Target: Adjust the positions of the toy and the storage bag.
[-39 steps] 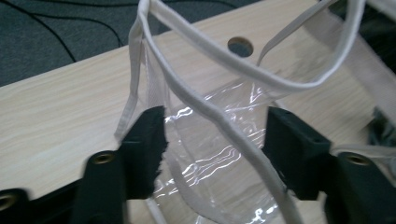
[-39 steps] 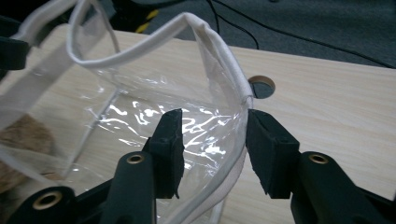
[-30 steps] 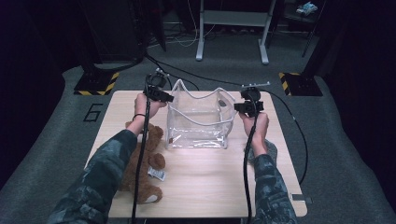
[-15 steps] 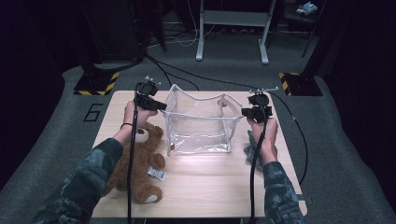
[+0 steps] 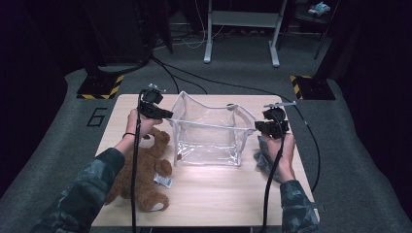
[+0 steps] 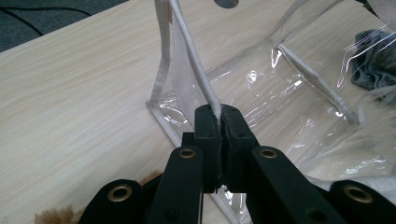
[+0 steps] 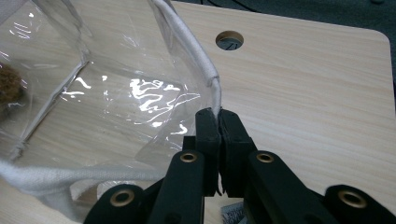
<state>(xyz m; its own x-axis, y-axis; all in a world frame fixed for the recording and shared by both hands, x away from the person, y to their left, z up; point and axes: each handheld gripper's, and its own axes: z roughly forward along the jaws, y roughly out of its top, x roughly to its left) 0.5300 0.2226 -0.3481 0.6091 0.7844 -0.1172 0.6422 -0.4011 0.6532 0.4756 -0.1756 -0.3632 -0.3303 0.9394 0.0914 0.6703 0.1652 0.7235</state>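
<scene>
A clear plastic bag [image 5: 209, 138] with white trim stands open on the wooden table [image 5: 214, 194]. My left gripper [image 5: 169, 116] is shut on the white rim of the bag [image 6: 196, 70] at its left side, the trim pinched between the jaws [image 6: 218, 116]. At the bag's right side my right gripper [image 5: 257, 127] is shut on the rim [image 7: 196, 51], the cord caught between its jaws [image 7: 217, 114]. A brown teddy bear [image 5: 141, 170] lies on the table left of the bag, under my left forearm.
A grey cloth item [image 5: 265, 158] lies on the table beneath my right hand, also visible through the bag as grey fabric [image 6: 373, 60]. A round cable hole [image 7: 229, 40] sits in the tabletop behind the bag. Cables trail over the floor beyond the table.
Both hands have moved apart, stretching the bag's mouth wider. The right hand has shifted right and slightly toward the front edge; the left hand shifted left.
</scene>
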